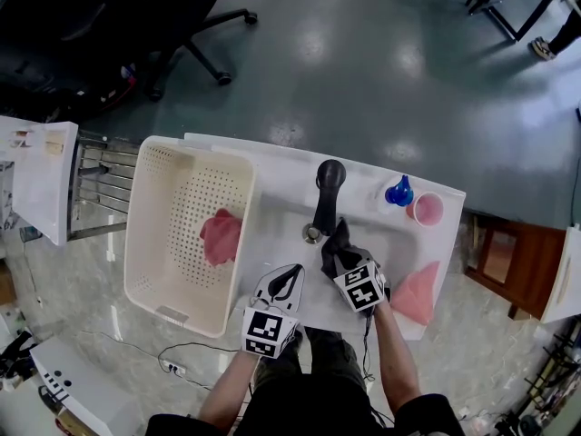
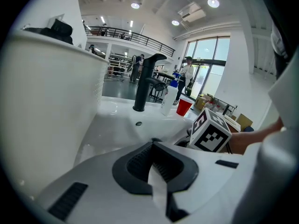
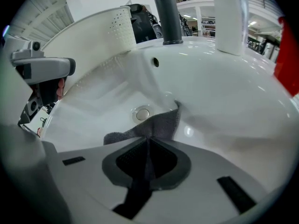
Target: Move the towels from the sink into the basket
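Note:
A dark grey towel (image 1: 339, 242) lies in the white sink (image 1: 392, 236), and my right gripper (image 1: 336, 262) is shut on its near edge. In the right gripper view the towel (image 3: 156, 125) bunches up between the closed pads just in front of the drain (image 3: 142, 113). One pink towel (image 1: 221, 236) lies inside the cream perforated basket (image 1: 145, 216) to the sink's left. Another pink towel (image 1: 418, 293) rests on the sink's right front corner. My left gripper (image 1: 290, 275) hovers at the sink's front edge, shut and empty; its pads (image 2: 140, 160) meet.
A black faucet (image 1: 327, 193) stands at the sink's back rim. A blue bottle (image 1: 398, 192) and a pink cup (image 1: 427, 209) stand at the back right. An office chair (image 1: 182, 34) is on the floor beyond, and a white table (image 1: 41, 175) stands at far left.

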### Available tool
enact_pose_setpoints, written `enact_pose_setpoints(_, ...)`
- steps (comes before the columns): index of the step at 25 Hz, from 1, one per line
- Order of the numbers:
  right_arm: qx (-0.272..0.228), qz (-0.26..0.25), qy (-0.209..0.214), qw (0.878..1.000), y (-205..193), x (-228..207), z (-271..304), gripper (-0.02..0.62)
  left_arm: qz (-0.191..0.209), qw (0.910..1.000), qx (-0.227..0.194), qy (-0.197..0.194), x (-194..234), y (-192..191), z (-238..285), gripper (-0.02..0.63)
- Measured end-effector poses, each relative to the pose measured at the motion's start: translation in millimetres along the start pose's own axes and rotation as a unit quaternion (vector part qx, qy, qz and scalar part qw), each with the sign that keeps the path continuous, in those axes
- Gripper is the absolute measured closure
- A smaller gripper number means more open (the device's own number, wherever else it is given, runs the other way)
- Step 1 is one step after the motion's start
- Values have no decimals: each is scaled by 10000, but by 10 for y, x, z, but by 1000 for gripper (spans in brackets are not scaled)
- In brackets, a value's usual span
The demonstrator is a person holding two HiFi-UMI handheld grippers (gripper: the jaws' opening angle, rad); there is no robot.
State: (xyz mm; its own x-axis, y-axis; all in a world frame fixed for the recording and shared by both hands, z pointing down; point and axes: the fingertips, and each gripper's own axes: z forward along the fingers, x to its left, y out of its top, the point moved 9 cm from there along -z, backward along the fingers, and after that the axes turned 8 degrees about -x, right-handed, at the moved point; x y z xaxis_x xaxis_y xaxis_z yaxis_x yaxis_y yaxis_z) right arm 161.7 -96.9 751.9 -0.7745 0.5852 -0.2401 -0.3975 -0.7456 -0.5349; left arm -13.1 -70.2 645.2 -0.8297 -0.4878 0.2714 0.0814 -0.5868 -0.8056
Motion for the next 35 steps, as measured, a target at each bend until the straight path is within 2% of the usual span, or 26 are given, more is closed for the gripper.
enact_pose_setpoints(6,-266,-88,-29,9996,64,65,-176,551,108,9998,-137,20,-53,92,-61,598)
enact_pose_setpoints(19,-1325,-92,-295,9907,315,228,-899,555,463,9972,-589,68,-327,400,-467,598)
enact_pose_setpoints(28,-2225,22,-570,9733,573,440,-1589,555,776,9914,-1054,24,-521,778,-796,598)
enact_pose_setpoints(35,-2810,-238,-790,9562,885,679,-2065,555,988,9849,-1420,-94,-613,1062,-1026,598)
